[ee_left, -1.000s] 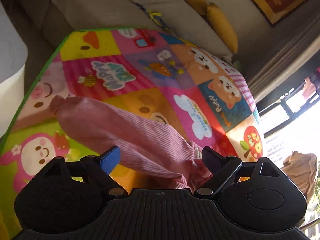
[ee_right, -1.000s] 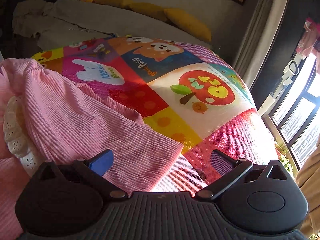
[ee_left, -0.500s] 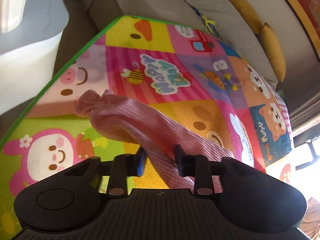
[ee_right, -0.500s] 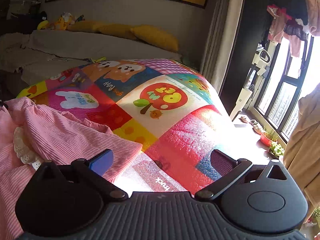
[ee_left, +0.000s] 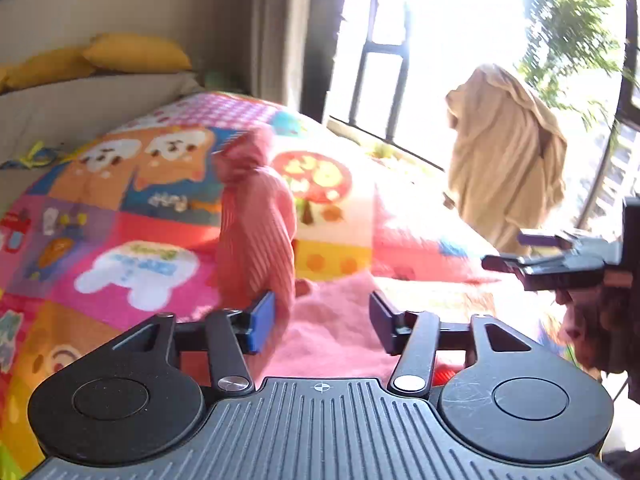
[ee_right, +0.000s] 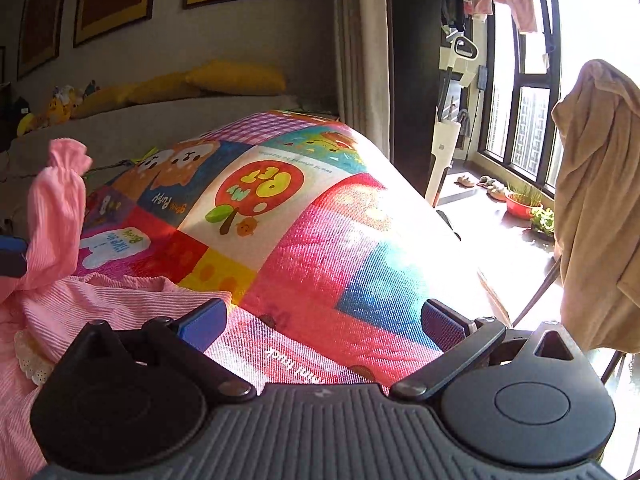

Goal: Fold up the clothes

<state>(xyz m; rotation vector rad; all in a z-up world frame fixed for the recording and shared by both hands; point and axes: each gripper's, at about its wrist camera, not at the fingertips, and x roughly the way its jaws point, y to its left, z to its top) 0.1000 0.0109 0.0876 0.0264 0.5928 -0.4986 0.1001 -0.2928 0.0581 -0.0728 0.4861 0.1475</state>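
A pink ribbed garment lies on a colourful patchwork play mat. Its sleeve stands up in the air, leaning against the blue pad of my left gripper, whose jaws are open. In the right wrist view the garment lies at the lower left, with a white lace trim and the raised sleeve. My right gripper is open and empty above the mat, just right of the garment's edge. The right gripper also shows in the left wrist view.
A grey sofa with yellow cushions runs behind the mat. A beige cloth hangs on a stand at the right, by bright windows. A white vacuum and potted plants stand near the window.
My left gripper, shut on the sleeve half a second ago, has swung right over the garment's body and opened. The sleeve now stands upright. The right gripper has lifted slightly.
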